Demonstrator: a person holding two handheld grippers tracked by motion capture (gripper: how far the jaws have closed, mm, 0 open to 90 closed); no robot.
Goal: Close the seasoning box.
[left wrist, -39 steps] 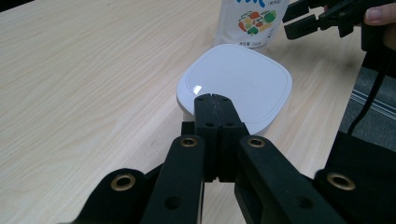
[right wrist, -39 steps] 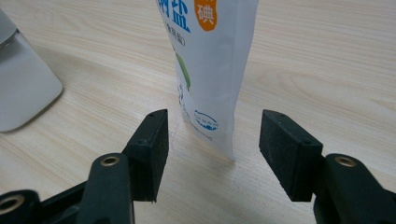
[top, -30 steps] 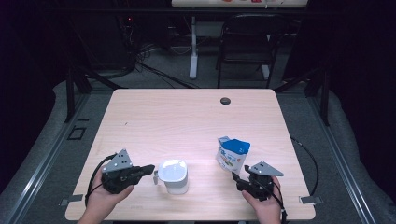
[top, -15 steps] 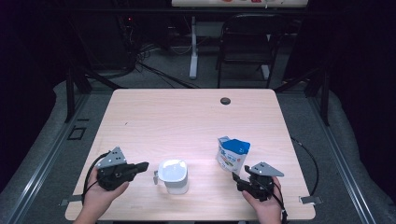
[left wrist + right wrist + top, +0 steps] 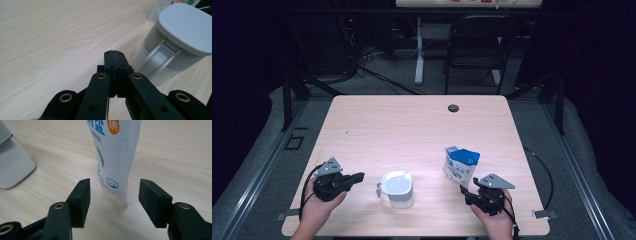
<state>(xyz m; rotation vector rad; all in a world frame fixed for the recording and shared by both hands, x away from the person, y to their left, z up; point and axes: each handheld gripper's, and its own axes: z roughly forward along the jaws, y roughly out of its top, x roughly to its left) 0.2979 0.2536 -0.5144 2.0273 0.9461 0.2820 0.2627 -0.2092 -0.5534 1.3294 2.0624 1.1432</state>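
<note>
Now the gaping right gripper (image 5: 466, 190) should ease squarely onto the blue-and-white paper pouch (image 5: 461, 166) at its 11 o'clock (left gripper (image 5: 358, 176) clenched empty), pinching low.

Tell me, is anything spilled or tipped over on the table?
No. The white jar stands upright with its lid on, the bag stands upright too, and nothing is spilled on the table.
</note>
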